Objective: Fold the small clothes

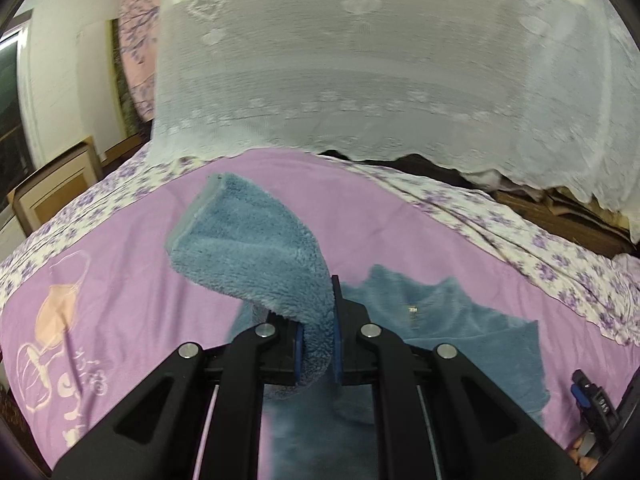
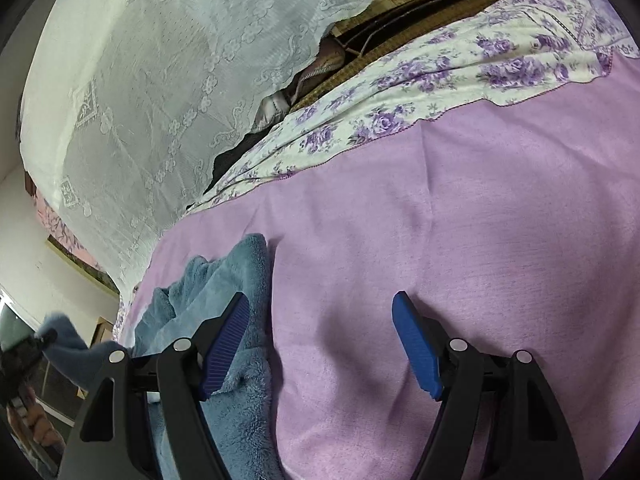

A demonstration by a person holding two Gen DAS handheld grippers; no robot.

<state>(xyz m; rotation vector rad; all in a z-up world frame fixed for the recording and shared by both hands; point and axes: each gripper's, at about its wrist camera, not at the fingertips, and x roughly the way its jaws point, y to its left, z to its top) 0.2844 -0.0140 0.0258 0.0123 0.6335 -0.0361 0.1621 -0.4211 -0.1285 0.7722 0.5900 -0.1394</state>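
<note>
A fluffy blue-grey garment (image 1: 452, 320) lies on the lilac bedsheet (image 1: 120, 248). My left gripper (image 1: 318, 344) is shut on a fold of it, and the lifted flap (image 1: 248, 248) curls up and away to the left above the sheet. In the right wrist view the same garment (image 2: 236, 280) lies at the lower left. My right gripper (image 2: 320, 340) stands open over bare sheet, its left finger (image 2: 224, 344) over the garment's right edge and nothing between the pads. The left gripper with its held cloth (image 2: 68, 340) shows at that view's far left edge.
A white lace net (image 1: 360, 80) hangs along the far side of the bed. A floral purple-and-white border (image 2: 400, 112) edges the sheet, with dark wooden boards (image 2: 400, 12) beyond it. A wooden cabinet (image 1: 60, 188) stands at the left. A person's hand (image 2: 40, 424) shows at the lower left.
</note>
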